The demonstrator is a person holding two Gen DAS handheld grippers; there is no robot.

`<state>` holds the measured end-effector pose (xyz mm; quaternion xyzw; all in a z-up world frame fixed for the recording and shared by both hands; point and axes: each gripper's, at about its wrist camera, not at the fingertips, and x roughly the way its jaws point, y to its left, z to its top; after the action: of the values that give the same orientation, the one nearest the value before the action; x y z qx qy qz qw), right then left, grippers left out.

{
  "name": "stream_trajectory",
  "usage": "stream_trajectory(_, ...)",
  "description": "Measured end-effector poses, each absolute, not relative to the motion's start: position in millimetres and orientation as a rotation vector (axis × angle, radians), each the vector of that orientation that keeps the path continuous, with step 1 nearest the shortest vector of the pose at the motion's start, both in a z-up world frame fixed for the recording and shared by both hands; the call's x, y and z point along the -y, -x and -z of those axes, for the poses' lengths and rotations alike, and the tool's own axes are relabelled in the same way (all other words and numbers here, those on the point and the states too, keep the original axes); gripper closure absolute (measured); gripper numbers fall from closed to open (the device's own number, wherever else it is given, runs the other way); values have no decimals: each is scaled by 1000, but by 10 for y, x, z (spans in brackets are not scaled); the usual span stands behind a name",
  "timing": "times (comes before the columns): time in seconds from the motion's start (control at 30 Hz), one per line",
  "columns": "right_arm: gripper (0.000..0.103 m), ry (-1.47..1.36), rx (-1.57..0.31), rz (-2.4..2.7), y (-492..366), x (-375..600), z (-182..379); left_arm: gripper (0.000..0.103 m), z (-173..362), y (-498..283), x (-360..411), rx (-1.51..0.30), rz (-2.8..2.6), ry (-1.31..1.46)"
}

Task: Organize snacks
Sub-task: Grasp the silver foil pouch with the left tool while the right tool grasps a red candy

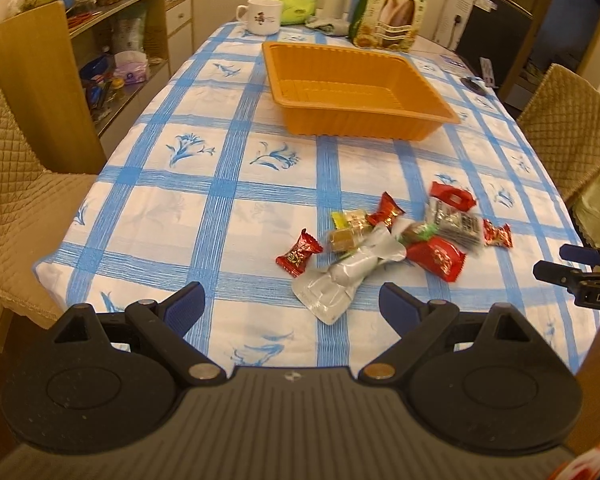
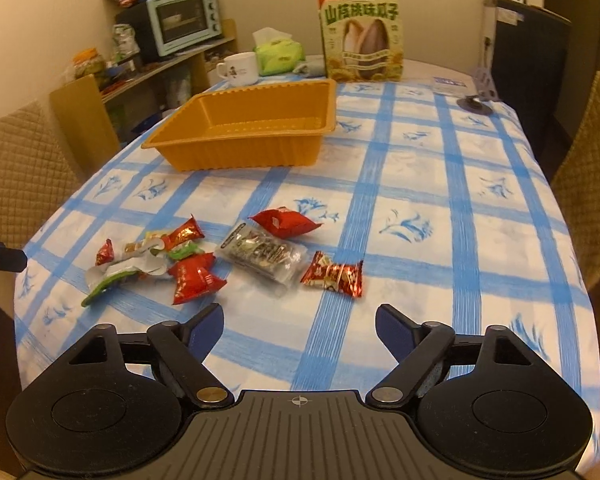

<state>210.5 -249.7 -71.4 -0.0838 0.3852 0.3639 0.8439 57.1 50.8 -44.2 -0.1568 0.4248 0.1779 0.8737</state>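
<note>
- Left gripper [image 1: 292, 300]: jaws wide apart, nothing between them, low in the frame over the tablecloth [image 1: 220, 208].
- Right gripper [image 2: 299, 320]: jaws apart, holding nothing.
- Snack packets [image 1: 384, 240]: loose heap, centre right, just above the left gripper.
- Orange tray [image 1: 380, 124]: upper centre, well apart from the heap.

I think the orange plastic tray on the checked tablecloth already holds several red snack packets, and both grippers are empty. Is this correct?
Not quite. The orange plastic tray is empty, as the right wrist view shows; the red snack packets lie loose on the checked tablecloth in front of it. Both grippers are indeed empty.
</note>
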Motion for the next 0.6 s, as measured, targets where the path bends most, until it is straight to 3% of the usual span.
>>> stream_trajectory(0.2, 38, 296, -779, -878, -2447, 2354, 867, 12, 570, -705, -510, -899, -423, 355)
stream_trajectory(0.6, 51, 461, -778, -1071, -2892, 2159, 1137, 17, 715, -864, -453, -923, -488, 390)
